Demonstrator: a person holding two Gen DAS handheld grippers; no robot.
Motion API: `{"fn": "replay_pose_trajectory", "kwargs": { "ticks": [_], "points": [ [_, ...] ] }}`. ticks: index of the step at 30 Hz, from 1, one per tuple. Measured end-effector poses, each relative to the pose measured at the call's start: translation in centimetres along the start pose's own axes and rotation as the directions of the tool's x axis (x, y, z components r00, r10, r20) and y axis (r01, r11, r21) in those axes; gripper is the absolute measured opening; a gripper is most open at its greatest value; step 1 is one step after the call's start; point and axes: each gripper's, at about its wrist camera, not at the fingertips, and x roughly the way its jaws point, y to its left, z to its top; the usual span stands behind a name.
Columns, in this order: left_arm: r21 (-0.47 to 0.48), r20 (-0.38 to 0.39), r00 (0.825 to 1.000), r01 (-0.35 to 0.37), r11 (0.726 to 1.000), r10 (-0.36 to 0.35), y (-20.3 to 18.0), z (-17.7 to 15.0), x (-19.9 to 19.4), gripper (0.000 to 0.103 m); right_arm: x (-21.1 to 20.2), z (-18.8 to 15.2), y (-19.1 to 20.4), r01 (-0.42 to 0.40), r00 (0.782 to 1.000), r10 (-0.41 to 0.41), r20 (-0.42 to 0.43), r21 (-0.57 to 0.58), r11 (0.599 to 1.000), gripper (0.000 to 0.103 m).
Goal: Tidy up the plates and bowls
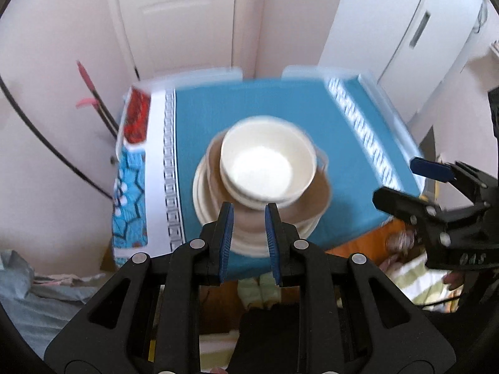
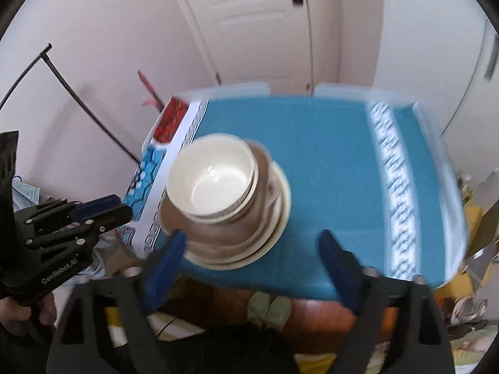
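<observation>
A stack of dishes stands on the blue tablecloth (image 1: 296,118) near the table's front edge. White bowls (image 1: 265,162) sit nested on a brown plate (image 1: 315,199), which rests on cream plates (image 1: 202,199). The stack also shows in the right wrist view, with the bowls (image 2: 212,174) on the brown plate (image 2: 224,233). My left gripper (image 1: 249,221) hangs above the stack's near edge, its jaws narrowly apart and empty. My right gripper (image 2: 252,246) is wide open and empty, above the table's front edge to the right of the stack. It also shows in the left wrist view (image 1: 402,184).
A white tray with a red pattern (image 1: 135,118) lies at the table's far left on a patterned cloth (image 1: 128,199). Clear bins (image 1: 315,73) stand behind the table. A door (image 1: 181,15) and white cabinet (image 1: 405,25) are beyond. Slippered feet (image 1: 259,290) stand on the wooden floor.
</observation>
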Motion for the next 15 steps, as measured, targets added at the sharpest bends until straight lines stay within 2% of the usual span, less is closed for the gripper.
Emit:
{"fn": "replay_pose_trajectory", "kwargs": {
  "ticks": [2,4,5,7,8,9,12,13,14,15],
  "points": [
    [0.001,0.089,0.996,0.003,1.0,-0.003,-0.7,0.6,-2.2,0.018,-2.2,0.0,0.0,0.03,0.995,-0.03,0.097,-0.003,1.0,0.102],
    [0.0,0.16,0.987,-0.003,1.0,0.003,-1.3,1.0,-3.9,0.018,-4.3,0.1,-0.1,0.047,0.982,-0.048,0.181,0.01,0.999,0.102],
    [0.003,0.223,0.975,-0.02,1.0,0.018,-1.7,1.4,-5.3,0.018,-5.4,0.2,-0.1,0.055,0.973,-0.057,0.222,0.017,0.998,0.102],
    [0.008,0.304,0.952,-0.048,0.999,0.043,-2.4,1.8,-7.1,0.018,-7.3,0.4,0.0,0.078,0.953,-0.081,0.292,0.023,0.997,0.102],
    [0.008,0.372,0.926,-0.063,0.998,0.056,-2.8,1.9,-8.7,0.018,-8.8,0.6,0.1,0.103,0.928,-0.105,0.357,0.025,0.994,0.102],
    [0.005,0.406,0.912,-0.072,0.997,0.064,-2.9,2.0,-9.5,0.018,-9.9,0.7,0.2,0.119,0.91,-0.119,0.397,0.027,0.993,0.102],
    [-0.023,0.521,0.845,-0.131,0.991,0.124,-3.7,2.0,-12.3,0.018,-13.1,1.1,0.7,0.161,0.844,-0.156,0.513,0.034,0.986,0.102],
    [-0.037,0.544,0.828,-0.144,0.989,0.14,-3.8,2.0,-12.9,0.018,-13.9,1.1,0.8,0.171,0.824,-0.165,0.542,0.039,0.985,0.102],
    [-0.045,0.56,0.816,-0.145,0.988,0.145,-3.8,2.0,-13.3,0.018,-14.9,1.1,1.1,0.187,0.794,-0.179,0.58,0.046,0.981,0.102],
    [-0.053,0.57,0.809,-0.138,0.989,0.143,-3.8,2.0,-13.6,0.018,-15.3,1.0,1.3,0.198,0.779,-0.188,0.598,0.05,0.979,0.102]
  ]
}}
